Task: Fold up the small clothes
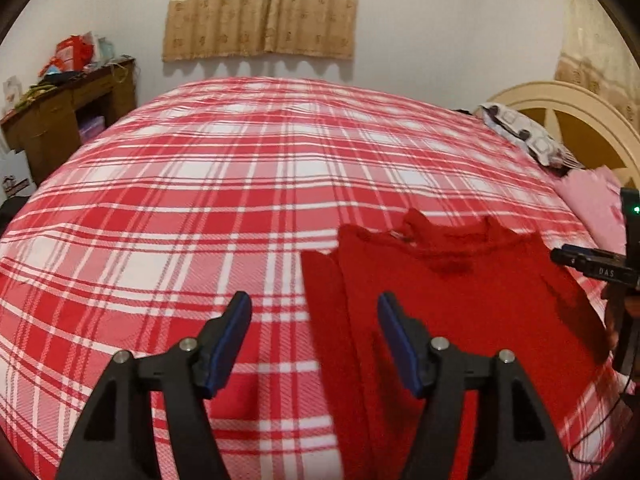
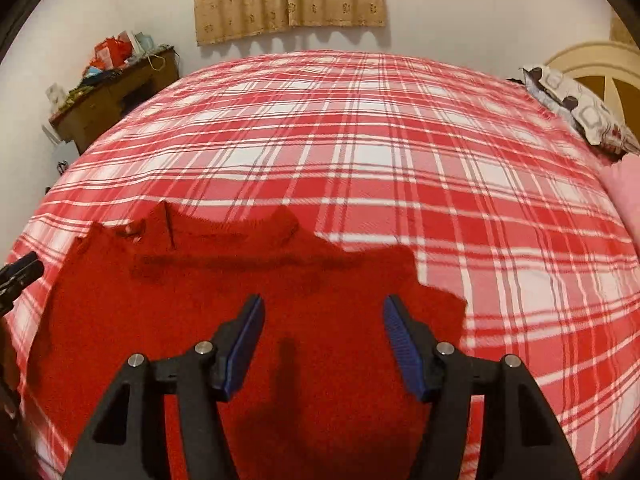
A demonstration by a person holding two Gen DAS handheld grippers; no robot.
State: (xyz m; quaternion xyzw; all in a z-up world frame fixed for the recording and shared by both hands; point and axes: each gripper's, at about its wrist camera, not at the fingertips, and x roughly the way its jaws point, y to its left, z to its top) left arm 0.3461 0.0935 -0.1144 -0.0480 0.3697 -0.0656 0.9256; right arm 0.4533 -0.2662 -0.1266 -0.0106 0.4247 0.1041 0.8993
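The left gripper [image 1: 315, 312] has matte black, triangular cut-out plastic arms, silver round screws at the joints and ribbed blue rubber pads [image 1: 230, 342]. The right gripper [image 2: 323, 314] matches; its black body carries white lettering, a green light and a thin black cable [image 1: 600, 428].

The red garment [image 2: 224, 320] on the plaid bedspread [image 1: 200, 184] looks like fuzzy, matt knit cloth; the bedspread is a smoother woven cloth. Beyond the bedspread hangs a thin patterned cloth curtain [image 1: 262, 8]. Left of it stands a dark wooden desk [image 1: 68, 120].
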